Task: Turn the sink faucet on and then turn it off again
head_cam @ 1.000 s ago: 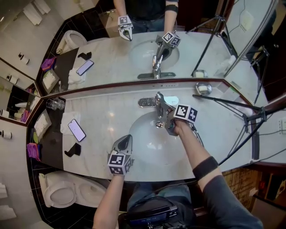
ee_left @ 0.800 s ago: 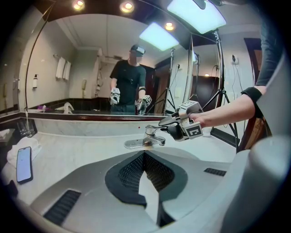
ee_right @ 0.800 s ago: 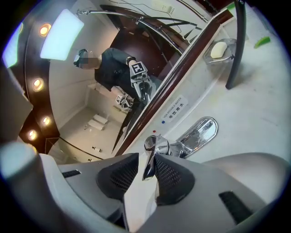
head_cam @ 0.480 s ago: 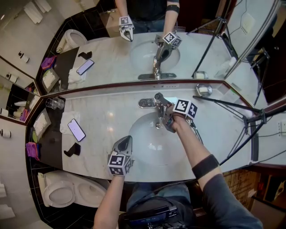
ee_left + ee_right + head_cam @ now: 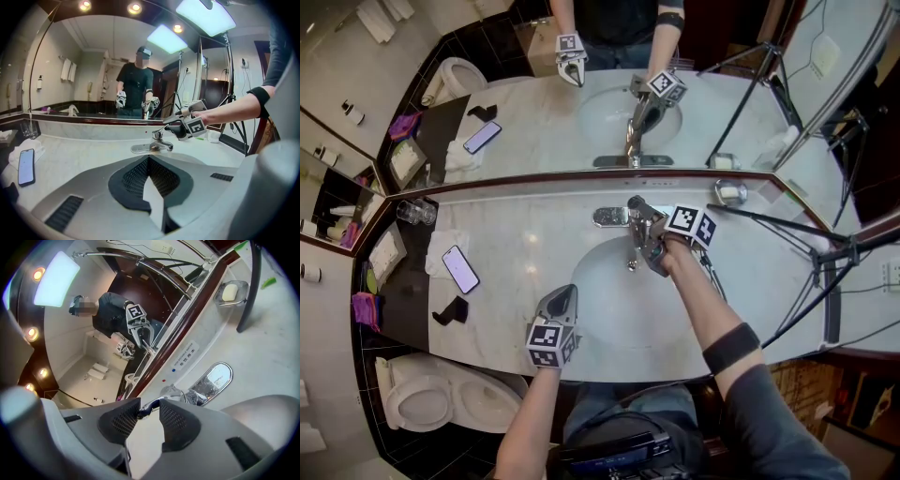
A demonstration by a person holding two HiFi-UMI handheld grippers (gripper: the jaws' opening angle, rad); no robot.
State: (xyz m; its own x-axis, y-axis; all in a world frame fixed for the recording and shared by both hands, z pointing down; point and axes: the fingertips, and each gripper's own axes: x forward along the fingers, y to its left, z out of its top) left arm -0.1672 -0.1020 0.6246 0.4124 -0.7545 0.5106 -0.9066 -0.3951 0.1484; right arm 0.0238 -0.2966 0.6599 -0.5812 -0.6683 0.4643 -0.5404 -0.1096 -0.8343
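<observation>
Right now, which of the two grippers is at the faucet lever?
The right gripper: the faucet lever lies between its opening jaws. The left gripper hangs shut over the basin's near side, far from it.

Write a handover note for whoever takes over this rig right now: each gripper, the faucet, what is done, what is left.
Left gripper: shut, empty, hovering over the sink's near edge.
Right gripper: at the faucet, its lever between the jaws, which are opening.
Done: cannot tell; no water stream can be made out.
Left: probably confirm the water is off, then withdraw.
</observation>
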